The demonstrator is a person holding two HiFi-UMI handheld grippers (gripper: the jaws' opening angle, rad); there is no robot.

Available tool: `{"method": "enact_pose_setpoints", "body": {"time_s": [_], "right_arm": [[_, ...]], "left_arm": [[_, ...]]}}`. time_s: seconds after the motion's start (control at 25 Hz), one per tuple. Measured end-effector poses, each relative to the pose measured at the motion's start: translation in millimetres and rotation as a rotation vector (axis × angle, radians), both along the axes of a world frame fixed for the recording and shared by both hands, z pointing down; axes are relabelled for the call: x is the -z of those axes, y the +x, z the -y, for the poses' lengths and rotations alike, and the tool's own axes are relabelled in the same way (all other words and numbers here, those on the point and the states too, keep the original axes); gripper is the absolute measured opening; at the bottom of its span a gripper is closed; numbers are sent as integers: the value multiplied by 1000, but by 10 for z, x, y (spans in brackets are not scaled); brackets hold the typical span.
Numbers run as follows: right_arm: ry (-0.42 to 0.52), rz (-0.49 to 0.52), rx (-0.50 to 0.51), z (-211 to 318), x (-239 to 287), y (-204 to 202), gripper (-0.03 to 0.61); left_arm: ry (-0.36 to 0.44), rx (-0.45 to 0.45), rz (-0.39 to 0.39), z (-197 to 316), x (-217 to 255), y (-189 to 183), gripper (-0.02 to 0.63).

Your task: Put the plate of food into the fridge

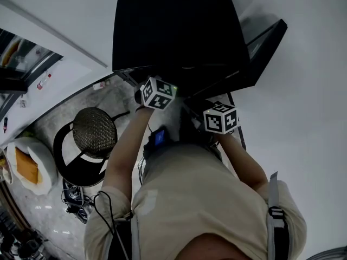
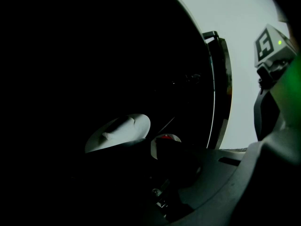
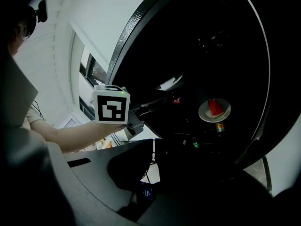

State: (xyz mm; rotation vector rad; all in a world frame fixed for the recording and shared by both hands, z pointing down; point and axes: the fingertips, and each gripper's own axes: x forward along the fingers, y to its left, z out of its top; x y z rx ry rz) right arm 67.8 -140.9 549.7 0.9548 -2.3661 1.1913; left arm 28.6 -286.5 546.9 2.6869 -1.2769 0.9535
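A white plate [image 3: 214, 110] with a red wedge of food stands inside the dark fridge [image 1: 179, 26], whose door [image 1: 265, 47] hangs open to the right. The left gripper view shows the same plate [image 2: 164, 140] as a small white and red disc just past my left gripper [image 2: 175, 155], beside a larger white shape [image 2: 120, 132]. My left gripper [image 1: 158, 93] reaches into the opening; its jaws are lost in the dark. My right gripper [image 3: 153, 149] is shut with nothing in it, held back from the shelves. My right gripper [image 1: 220, 118] sits at the fridge's front edge.
A can [image 3: 219, 126] and a small green item [image 3: 194, 144] stand below the plate. On the floor at left are a round mesh stool [image 1: 95, 131], a white cushion with an orange centre [image 1: 27, 167] and loose cables [image 1: 76, 196]. A white wall runs along the right.
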Motion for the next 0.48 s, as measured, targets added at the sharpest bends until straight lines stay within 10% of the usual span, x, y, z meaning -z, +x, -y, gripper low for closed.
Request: {"method": "enact_pose_setpoints", "body": {"time_s": [0.48], "right_arm": [[10,-7,11,38,18,22,28]], "left_arm": [[42,32,4,-49,-7,-72,32]]}}
